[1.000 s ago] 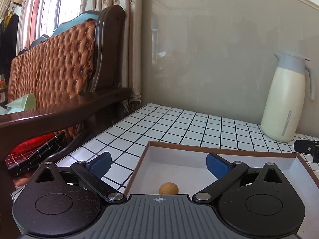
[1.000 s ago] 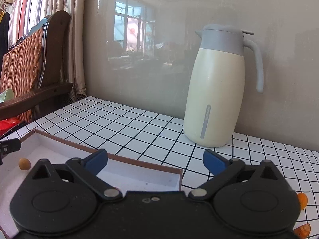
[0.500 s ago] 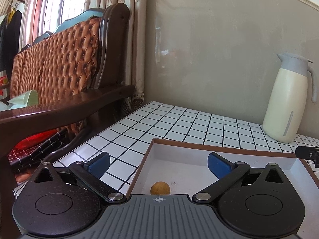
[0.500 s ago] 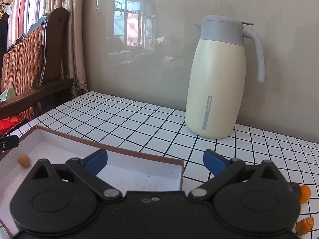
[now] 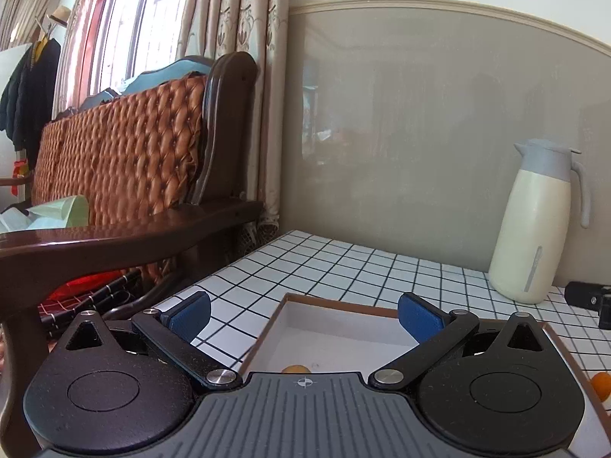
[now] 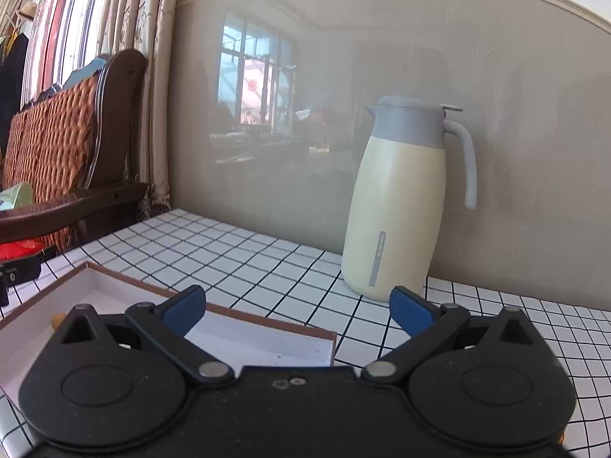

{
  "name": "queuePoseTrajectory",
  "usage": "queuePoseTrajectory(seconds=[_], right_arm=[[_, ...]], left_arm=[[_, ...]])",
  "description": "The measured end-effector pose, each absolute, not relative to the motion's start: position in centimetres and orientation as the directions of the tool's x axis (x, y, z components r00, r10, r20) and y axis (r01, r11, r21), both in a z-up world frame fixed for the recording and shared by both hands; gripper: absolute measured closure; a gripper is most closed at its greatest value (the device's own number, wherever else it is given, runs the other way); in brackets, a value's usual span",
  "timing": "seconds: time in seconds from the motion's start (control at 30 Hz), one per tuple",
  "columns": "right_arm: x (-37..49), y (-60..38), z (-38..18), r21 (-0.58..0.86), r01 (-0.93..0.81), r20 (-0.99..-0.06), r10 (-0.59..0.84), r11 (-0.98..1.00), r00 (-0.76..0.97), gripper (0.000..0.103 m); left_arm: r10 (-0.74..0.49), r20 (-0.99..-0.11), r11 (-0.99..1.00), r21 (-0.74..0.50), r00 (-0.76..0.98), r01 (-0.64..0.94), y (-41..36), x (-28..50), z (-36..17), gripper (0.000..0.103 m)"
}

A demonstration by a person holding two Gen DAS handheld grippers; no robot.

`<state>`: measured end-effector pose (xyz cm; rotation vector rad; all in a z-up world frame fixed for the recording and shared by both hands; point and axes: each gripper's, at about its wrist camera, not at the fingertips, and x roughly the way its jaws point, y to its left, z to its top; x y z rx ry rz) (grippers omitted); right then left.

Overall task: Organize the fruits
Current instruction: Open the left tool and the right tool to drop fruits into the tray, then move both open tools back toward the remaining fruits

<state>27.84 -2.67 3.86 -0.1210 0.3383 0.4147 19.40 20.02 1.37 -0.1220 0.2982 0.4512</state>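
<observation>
One round fruit (image 5: pixel 294 369) in smooth rectangular box (image 5: pixel 336 322)

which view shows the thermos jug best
The right wrist view: the thermos jug stands large and whole near the centre, handle and lid clear. The left wrist view shows it smaller, at the right edge.

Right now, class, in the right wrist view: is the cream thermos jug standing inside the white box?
No: the cream thermos jug stands on the tiled table, apart from the white box, which lies nearer and to its left.
</observation>
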Motion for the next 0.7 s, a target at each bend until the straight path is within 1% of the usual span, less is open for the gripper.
queuePoseTrajectory(seconds=[0.07, 0.13, 0.2, 0.27, 0.33, 0.43, 0.53, 0.6, 0.7], right_arm=[[27.0, -4.2, 4.5, 0.017, -0.421, -0.296, 0.407, 0.907, 0.864, 0.006], [26.5, -5.6, 5.0, 0.066, -0.428, -0.286, 0.428, 0.901, 0.857, 0.006], [25.9, -6.8, 5.4, 0.064, -0.422, -0.272, 0.423, 0.904, 0.864, 0.006], [25.0, -7.9, 5.6, 0.052, -0.418, -0.264, 0.417, 0.907, 0.87, 0.006], [24.2, -8.9, 5.6, 0.05, -0.421, -0.262, 0.418, 0.906, 0.87, 0.006], [22.5, -10.2, 5.5, 0.014, -0.413, -0.255, 0.403, 0.911, 0.879, 0.007], [20.7, -11.8, 5.3, -0.018, -0.396, -0.246, 0.38, 0.918, 0.892, 0.006], [19.6, -13.0, 5.2, -0.023, -0.378, -0.239, 0.362, 0.926, 0.901, 0.006], [18.5, -14.6, 4.7, -0.027, -0.351, -0.269, 0.332, 0.936, 0.904, 0.006]], left_arm=[[0.385, -0.29, 0.904, -0.073, 0.876, -0.422, 19.4, 18.6, 1.9, 0.0], [0.385, -0.269, 0.906, -0.073, 0.883, -0.417, 18.7, 17.9, 2.6, 0.0], [0.38, -0.233, 0.911, -0.074, 0.895, -0.406, 17.6, 16.9, 3.0, 0.0], [0.354, -0.226, 0.921, -0.086, 0.908, -0.38, 16.8, 16.0, 2.9, 0.0], [0.326, -0.242, 0.929, -0.1, 0.914, -0.357, 15.9, 15.1, 2.3, 0.0], [0.269, -0.296, 0.942, -0.12, 0.917, -0.315, 15.0, 13.9, 1.5, 0.0], [0.259, -0.318, 0.943, -0.119, 0.912, -0.31, 14.1, 13.0, 1.1, 0.0], [0.267, -0.317, 0.946, -0.095, 0.91, -0.311, 12.9, 12.5, 0.9, 0.0], [0.234, -0.302, 0.962, -0.067, 0.924, -0.265, 10.8, 11.9, 0.7, 0.0]])
